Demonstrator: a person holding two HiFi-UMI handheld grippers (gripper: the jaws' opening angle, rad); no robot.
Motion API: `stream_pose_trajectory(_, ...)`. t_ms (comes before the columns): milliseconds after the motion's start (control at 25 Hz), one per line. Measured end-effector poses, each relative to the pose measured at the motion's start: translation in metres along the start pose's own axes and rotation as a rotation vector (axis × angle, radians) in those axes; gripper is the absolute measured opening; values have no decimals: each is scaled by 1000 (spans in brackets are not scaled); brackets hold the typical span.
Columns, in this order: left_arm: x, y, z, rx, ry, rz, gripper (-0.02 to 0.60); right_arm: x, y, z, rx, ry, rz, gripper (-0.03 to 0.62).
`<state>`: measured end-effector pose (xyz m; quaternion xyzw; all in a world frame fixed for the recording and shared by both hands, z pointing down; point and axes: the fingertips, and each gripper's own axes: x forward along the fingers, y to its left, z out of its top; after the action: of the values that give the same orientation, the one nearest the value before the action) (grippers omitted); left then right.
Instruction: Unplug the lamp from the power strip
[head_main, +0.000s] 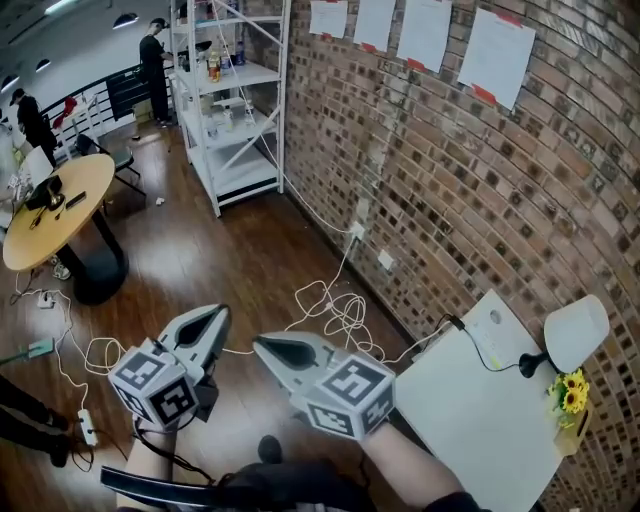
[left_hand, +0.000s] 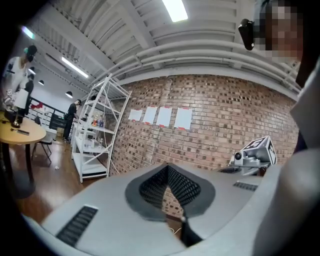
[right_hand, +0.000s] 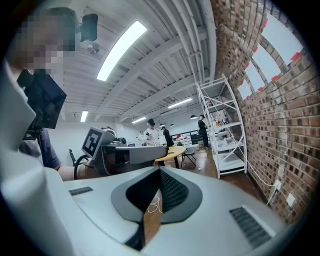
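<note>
The lamp (head_main: 575, 332), with a white shade and a black neck, stands at the far right of a white table (head_main: 480, 410). Its black cable (head_main: 490, 362) runs over the tabletop to a black plug (head_main: 455, 322) at the table's edge. I cannot make out the strip it goes into. My left gripper (head_main: 215, 318) and right gripper (head_main: 265, 347) hang side by side over the wooden floor, left of the table and well short of the plug. Both are shut with nothing between the jaws, as the left gripper (left_hand: 168, 167) and right gripper (right_hand: 160, 170) show in their own views.
White cables (head_main: 335, 305) lie coiled on the floor below a wall socket (head_main: 357, 232) in the brick wall. A power strip (head_main: 87, 427) lies at far left. A round wooden table (head_main: 60, 210), a white shelf (head_main: 235, 100) and standing people are farther back. Sunflowers (head_main: 572, 392) stand beside the lamp.
</note>
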<state>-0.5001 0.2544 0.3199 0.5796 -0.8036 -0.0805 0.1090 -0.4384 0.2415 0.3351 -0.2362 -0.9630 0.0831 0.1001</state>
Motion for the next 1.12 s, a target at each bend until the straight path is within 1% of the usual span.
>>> stream_pose_trajectory(240, -4, 40, -2, -18, 13, -24, 5, 42, -2, 2, -5, 14, -22, -15)
stream_pose_trajectory(400, 4, 54, -11, -46, 30, -45, 5, 53, -8, -2, -15, 25, -53, -15)
stream_pose_trajectory(480, 13, 51, -13, -45, 41, -67, 5, 51, -16, -3, -13, 27, -78, -15)
stream_pose_trajectory(560, 22, 44, -13, -28, 51, -90, 5, 45, -26, -1, -6, 19, -103, -15)
stream_pose_trajectory(680, 35, 38, -11, -6, 60, -106, 5, 36, -41, 5, 5, 1, -126, -15)
stream_pose_trajectory(1120, 85, 19, -6, 5, 76, -88, 5, 7, -90, 13, 10, -12, -109, -16)
